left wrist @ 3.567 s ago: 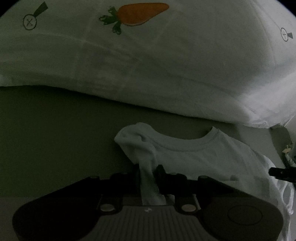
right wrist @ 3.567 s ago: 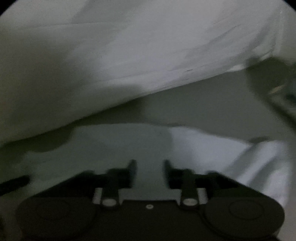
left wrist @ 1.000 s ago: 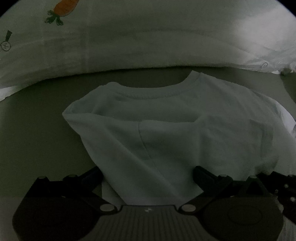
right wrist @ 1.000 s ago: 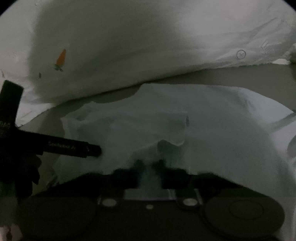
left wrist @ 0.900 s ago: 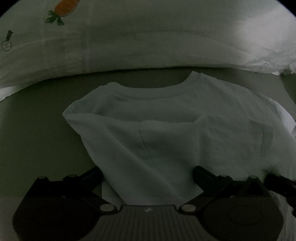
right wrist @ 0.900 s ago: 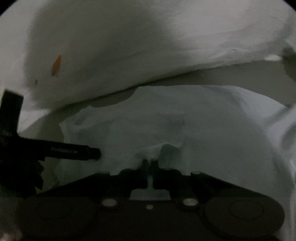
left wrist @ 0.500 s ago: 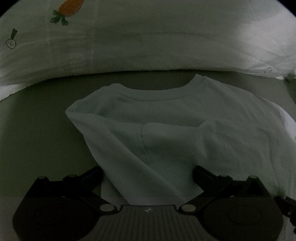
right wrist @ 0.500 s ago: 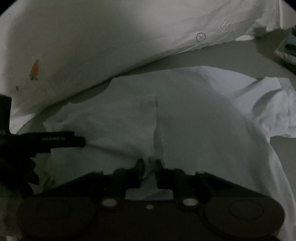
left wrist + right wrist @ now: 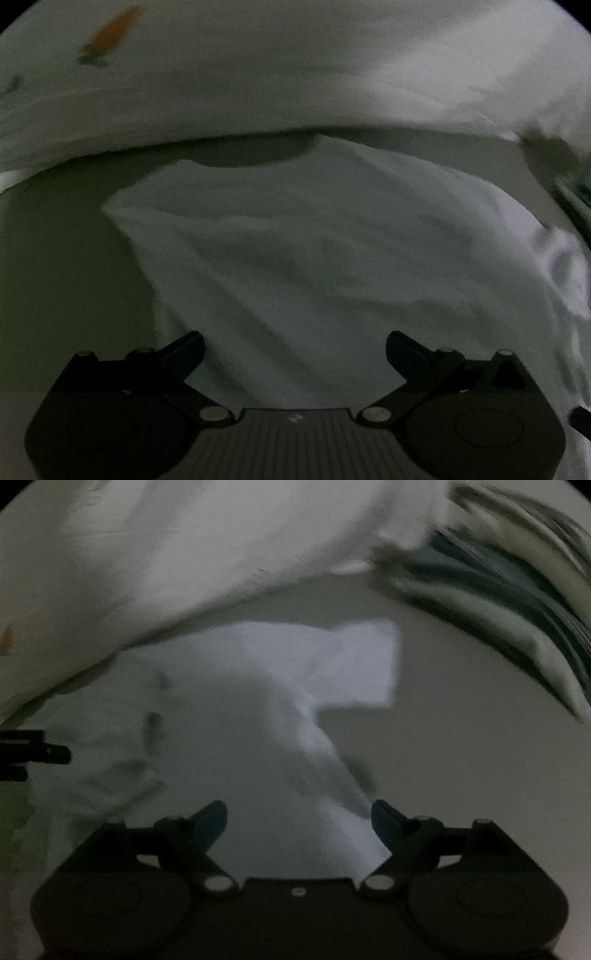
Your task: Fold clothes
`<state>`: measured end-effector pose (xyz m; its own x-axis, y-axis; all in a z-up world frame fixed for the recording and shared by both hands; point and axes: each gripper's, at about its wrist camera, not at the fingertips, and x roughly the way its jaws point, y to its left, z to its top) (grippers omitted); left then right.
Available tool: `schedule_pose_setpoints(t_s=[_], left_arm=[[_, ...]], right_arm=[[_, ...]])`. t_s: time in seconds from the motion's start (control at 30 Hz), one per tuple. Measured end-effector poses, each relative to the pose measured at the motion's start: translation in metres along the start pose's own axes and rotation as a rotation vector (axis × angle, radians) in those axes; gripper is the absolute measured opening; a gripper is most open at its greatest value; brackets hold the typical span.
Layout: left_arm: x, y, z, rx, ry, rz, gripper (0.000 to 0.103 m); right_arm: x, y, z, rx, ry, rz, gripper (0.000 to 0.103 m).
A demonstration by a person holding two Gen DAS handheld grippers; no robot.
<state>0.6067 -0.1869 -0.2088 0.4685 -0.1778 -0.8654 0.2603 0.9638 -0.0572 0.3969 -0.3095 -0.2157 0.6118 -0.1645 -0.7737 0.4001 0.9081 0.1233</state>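
White soft t-shirt (image 9: pixel 314 251) rumpled, flat; both tools spread wide.

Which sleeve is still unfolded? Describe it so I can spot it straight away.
Start at the big white pillow along the back. Below it lies the white T-shirt on the grey surface. The sleeve sticks out flat to the right, toward the striped fabric: a bright, square-ended flap.

- Both wrist views I get: very dim, grainy, greenish cast.
- Fisheye bending, black corners.
- Motion blur: carrot print (image 9: pixel 110 31), striped cloth (image 9: pixel 517 572).
- Brightest patch: shirt sleeve (image 9: pixel 354 661).
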Motion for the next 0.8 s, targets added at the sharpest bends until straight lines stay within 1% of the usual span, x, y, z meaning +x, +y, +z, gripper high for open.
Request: schedule_pose_setpoints(t_s=[0.07, 0.2, 0.27, 0.47, 0.53, 0.6, 0.63, 0.67, 0.8], left_arm=[[0.009, -0.025, -0.001, 0.118, 0.023, 0.069, 0.103], [0.023, -0.039, 0.016, 0.135, 0.052, 0.048, 0.103], [0.029, -0.046, 0.024, 0.139, 0.065, 0.034, 0.103], [0.05, -0.066, 0.05, 0.151, 0.107, -0.008, 0.103], [0.057, -0.073, 0.059, 0.155, 0.12, -0.022, 0.103], [0.06, -0.076, 0.062, 0.178, 0.133, -0.021, 0.103], [0.061, -0.077, 0.063, 0.184, 0.133, -0.02, 0.103], [0.061, -0.077, 0.063, 0.182, 0.132, -0.021, 0.103], [0.062, -0.077, 0.057, 0.178, 0.105, -0.02, 0.103]], right_arm=[[-0.001, -0.013, -0.007, 0.049, -0.005, -0.017, 0.086], [0.001, -0.029, 0.0, 0.08, -0.059, -0.05, 0.086], [0.006, -0.034, 0.01, 0.091, -0.08, -0.031, 0.085], [0.043, -0.045, 0.044, 0.217, -0.085, 0.095, 0.081], [0.055, -0.049, 0.056, 0.259, -0.087, 0.137, 0.078], [0.067, -0.053, 0.067, 0.3, -0.088, 0.179, 0.073], [0.074, -0.057, 0.072, 0.343, -0.086, 0.208, 0.073], [0.08, -0.061, 0.074, 0.405, -0.093, 0.238, 0.075], [0.091, -0.074, 0.079, 0.59, -0.13, 0.317, 0.076]])
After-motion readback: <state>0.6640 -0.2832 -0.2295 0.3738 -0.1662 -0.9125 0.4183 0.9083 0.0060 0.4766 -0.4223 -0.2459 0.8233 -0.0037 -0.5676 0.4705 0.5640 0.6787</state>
